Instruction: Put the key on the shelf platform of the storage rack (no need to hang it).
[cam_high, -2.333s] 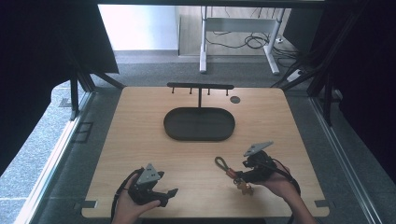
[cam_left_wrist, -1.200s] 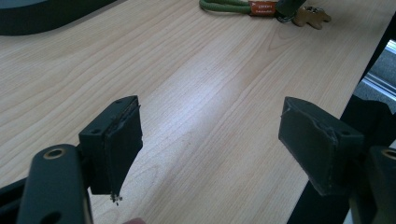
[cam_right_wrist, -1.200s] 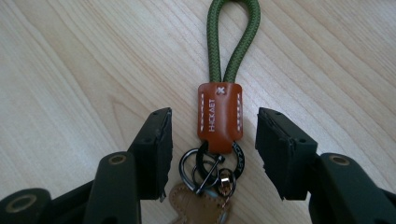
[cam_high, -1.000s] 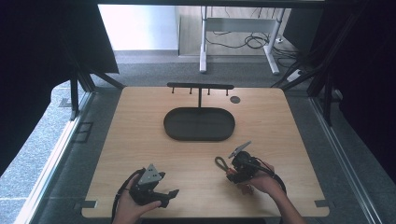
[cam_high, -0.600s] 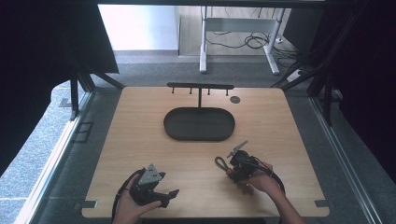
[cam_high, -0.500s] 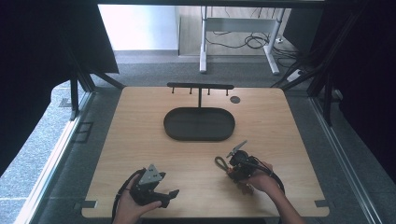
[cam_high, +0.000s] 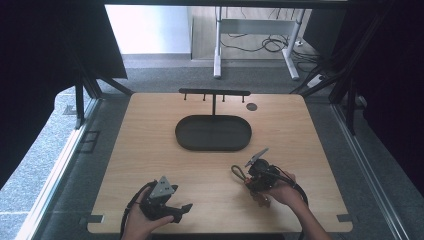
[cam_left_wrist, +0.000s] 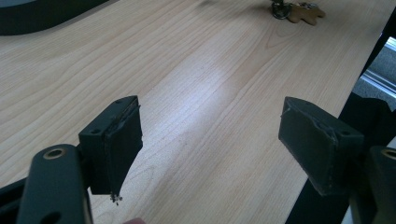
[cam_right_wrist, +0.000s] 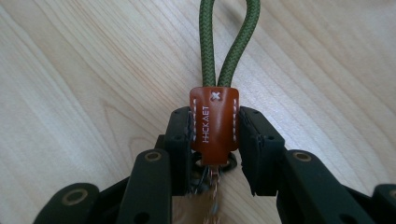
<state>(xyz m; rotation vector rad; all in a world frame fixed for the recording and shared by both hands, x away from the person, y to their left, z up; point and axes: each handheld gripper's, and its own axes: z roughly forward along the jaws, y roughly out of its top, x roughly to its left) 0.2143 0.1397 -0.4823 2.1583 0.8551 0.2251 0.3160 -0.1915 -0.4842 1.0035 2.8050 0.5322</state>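
Lower right of frame: right gripper (cam_right_wrist: 214, 135) clamping leather tab (cam_right_wrist: 214, 122), green cord loop (cam_right_wrist: 228, 39) pointing straight upward; left gripper (cam_left_wrist: 210, 140) wide open, empty.

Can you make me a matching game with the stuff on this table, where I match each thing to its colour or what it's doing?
Things:
1. tray
2. cord loop
3. leather tab
4. left gripper

Matches:
A. green
B. open, holding nothing
C. black and oval, in the middle of the table
D. brown, squeezed between the right gripper's jaws

Right pairs: 1-C, 2-A, 3-D, 4-B
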